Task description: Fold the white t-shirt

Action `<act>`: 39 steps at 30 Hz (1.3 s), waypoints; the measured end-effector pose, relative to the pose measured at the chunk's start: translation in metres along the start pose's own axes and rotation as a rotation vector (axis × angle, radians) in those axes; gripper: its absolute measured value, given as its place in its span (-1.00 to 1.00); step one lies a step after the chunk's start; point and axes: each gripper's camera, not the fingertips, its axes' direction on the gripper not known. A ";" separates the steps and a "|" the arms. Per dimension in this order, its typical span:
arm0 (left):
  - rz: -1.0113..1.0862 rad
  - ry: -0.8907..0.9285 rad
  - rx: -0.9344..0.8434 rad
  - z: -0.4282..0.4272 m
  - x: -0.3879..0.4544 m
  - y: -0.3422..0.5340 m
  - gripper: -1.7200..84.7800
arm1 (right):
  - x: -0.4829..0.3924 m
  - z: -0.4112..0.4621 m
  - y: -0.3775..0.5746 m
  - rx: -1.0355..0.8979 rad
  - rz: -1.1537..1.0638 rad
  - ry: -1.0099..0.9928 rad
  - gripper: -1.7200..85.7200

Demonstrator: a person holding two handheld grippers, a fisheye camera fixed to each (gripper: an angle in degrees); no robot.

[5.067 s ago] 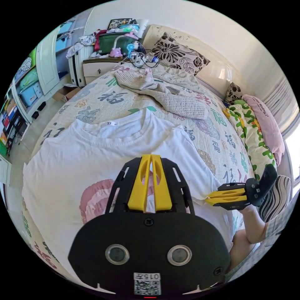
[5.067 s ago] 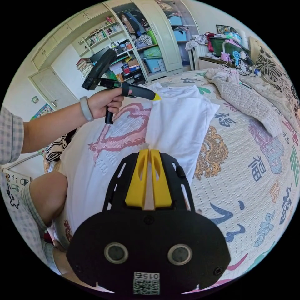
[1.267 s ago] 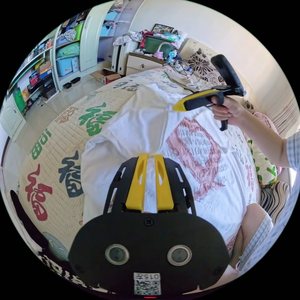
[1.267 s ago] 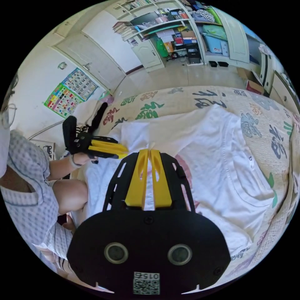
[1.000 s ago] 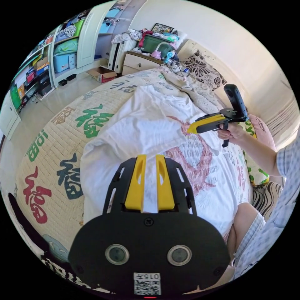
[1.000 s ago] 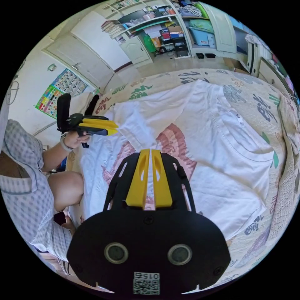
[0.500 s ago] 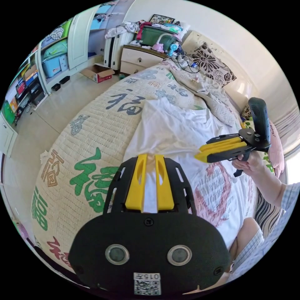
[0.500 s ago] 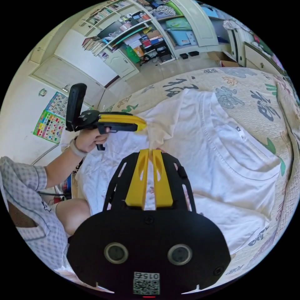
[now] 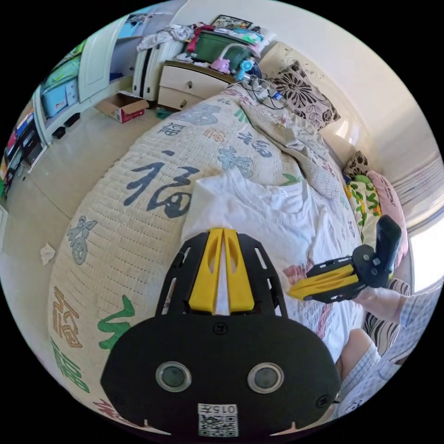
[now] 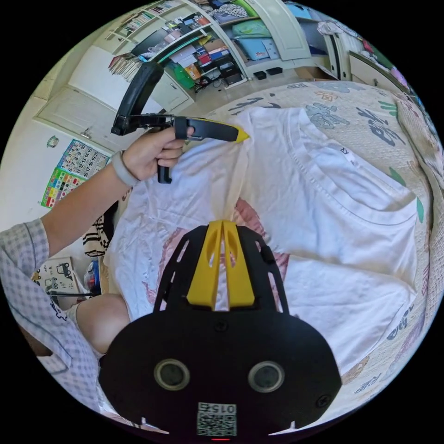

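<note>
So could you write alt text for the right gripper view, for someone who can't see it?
A white t-shirt with a pink print lies on a patterned bedspread, pinched in a raised ridge between two yellow-jawed grippers: the right gripper in the foreground and the left gripper held in a hand beyond. Cluttered shelves stand behind.

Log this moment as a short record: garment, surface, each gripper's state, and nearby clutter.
garment: white t-shirt, pink print, partly folded, one side edge lifted
surface: bedspread printed with characters
left gripper: shut on the t-shirt's edge near the shoulder
right gripper: shut on the same edge, lower down
clutter: beige blanket, floral pillow
</note>
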 end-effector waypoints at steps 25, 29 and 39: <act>0.126 -0.092 -0.048 -0.045 0.022 -0.010 -0.96 | 0.070 -0.057 0.145 0.113 0.229 0.291 -0.98; 0.181 -0.031 0.065 -0.100 0.038 0.036 -0.96 | 0.023 -0.076 0.197 0.181 0.140 0.259 -0.98; 0.317 0.042 0.108 -0.191 0.093 0.225 -0.97 | -0.119 -0.059 0.353 0.140 -0.051 0.262 -0.98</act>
